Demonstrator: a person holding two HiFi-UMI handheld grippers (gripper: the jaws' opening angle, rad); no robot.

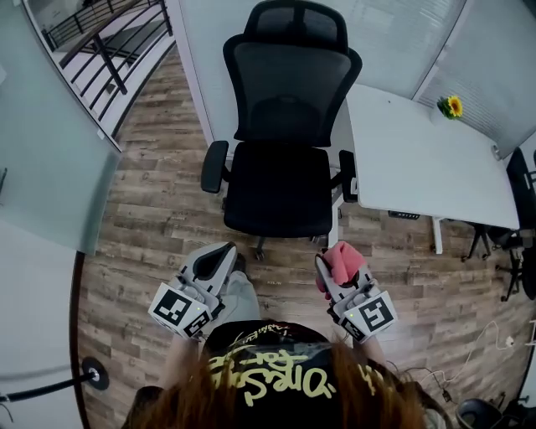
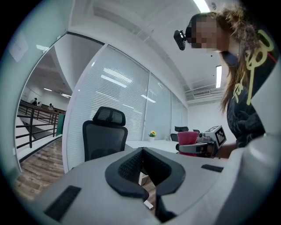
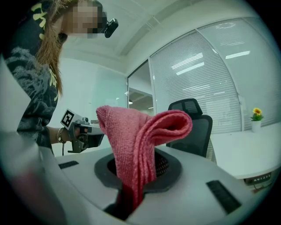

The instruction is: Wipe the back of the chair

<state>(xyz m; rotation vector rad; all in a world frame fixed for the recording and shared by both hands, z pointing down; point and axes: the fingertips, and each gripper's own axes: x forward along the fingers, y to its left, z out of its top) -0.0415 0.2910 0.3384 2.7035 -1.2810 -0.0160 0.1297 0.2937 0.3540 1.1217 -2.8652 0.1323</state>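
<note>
1. My right gripper (image 1: 333,275) has its jaws pinched tight on the pink cloth (image 1: 343,255). A folded loop of cloth stands up out of the jaws and flops over to the right.
2. My left gripper (image 1: 219,255) has its jaws drawn together with nothing between them. Only a small hollow between the pads shows floor through it.
3. The chair (image 1: 280,184) sits dead ahead on the far side of both grippers. Its seat faces me, and neither gripper touches it.
4. The backrest (image 1: 291,84) is the farthest part of the chair from me. It stands upright, long axis running up and down, with the headrest (image 1: 298,18) on top.
5. This is what the move turns on: I'm looking at the front face of that mesh. Its rear face looks away towards the far wall.
6. The two grippers flank the seat about evenly, left and right, so neither is clearly nearer. The right one carries the cloth, so I judge the reach belongs to it.
7. The white table (image 1: 427,159) stands just to the right of the chair, close by its right armrest. I reckon going round that side would be cramped, and the left side looks more open.
8. Wiping hasn't started, because the cloth is well apart from the backrest.
</note>
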